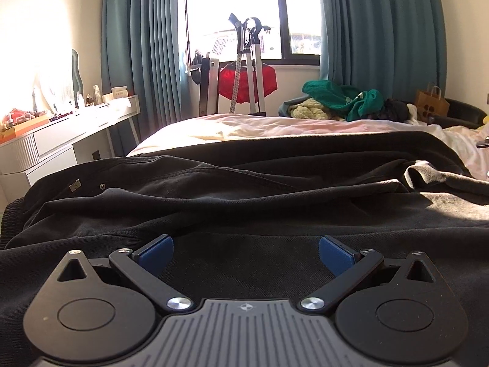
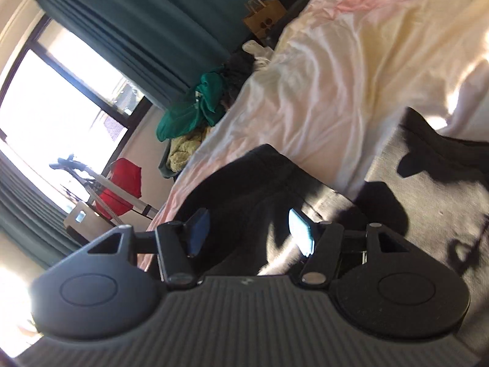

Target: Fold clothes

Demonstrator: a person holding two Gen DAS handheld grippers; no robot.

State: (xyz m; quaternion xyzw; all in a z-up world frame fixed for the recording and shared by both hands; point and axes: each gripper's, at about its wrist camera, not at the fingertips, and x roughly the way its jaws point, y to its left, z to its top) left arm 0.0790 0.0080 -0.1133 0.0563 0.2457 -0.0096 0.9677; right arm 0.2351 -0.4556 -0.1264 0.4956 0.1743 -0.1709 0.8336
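A: Status of the left claw [image 1: 246, 252]?

B: Jaws spread wide, nothing between the blue pads [image 1: 334, 255]; it sits low over the black garment [image 1: 244, 189], which lies spread and creased across the bed [image 1: 232, 128].

A: And the right claw [image 2: 250, 229]?

B: Jaws apart as well, empty; black cloth lies below the gap, and the view is tilted and blurred. Beyond it, pale sheet; farther off, a green heap [image 2: 195, 107] by the curtain [image 2: 146, 21].

A: Procedure for the step in hand?

B: My judgement: select a hem or edge, not mid-panel cloth; lower until one pad slides under a single layer; close fully; lift only enough to clear the creases; carry both edges across evenly, so the fold line stays straight.

A: Risk?

B: Pinching two layers; the ridge ahead of the left claw looks doubled.
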